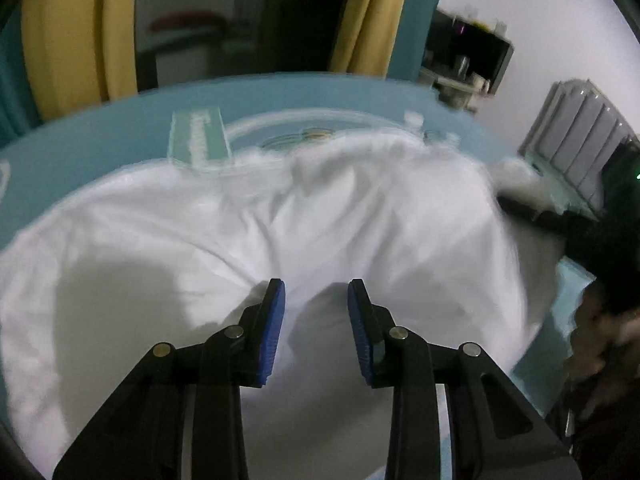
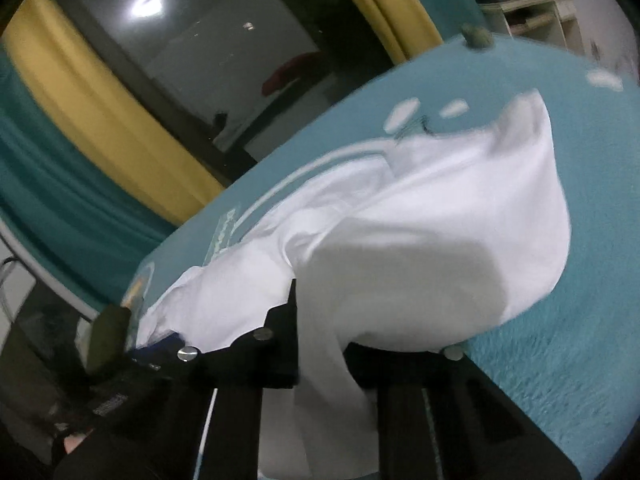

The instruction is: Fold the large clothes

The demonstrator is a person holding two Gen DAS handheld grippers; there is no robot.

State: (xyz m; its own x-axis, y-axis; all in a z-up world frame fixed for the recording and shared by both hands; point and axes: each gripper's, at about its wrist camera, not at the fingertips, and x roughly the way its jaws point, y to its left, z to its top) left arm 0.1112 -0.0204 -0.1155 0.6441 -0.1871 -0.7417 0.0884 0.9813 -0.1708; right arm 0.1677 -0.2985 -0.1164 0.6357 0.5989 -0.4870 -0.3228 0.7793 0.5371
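A large white garment (image 1: 280,224) lies crumpled on a teal table cover (image 1: 100,136). My left gripper (image 1: 316,300) hangs just above its near part, open, with blue pads (image 1: 274,328) apart and nothing between them. In the right wrist view the same white garment (image 2: 440,216) is lifted in a fold off the teal cover (image 2: 560,360). My right gripper (image 2: 320,340) is shut on a bunch of this cloth, which drapes over and hides its fingertips. The other gripper (image 2: 132,356) shows dimly at the far left of that view.
Yellow and teal curtains (image 1: 76,32) and a dark window stand behind the table. A grey radiator (image 1: 580,136) and a shelf with clutter (image 1: 468,60) are at the right. The table's printed markings (image 1: 200,136) show beyond the garment. A person's dark-sleeved hand (image 1: 600,320) is at the right edge.
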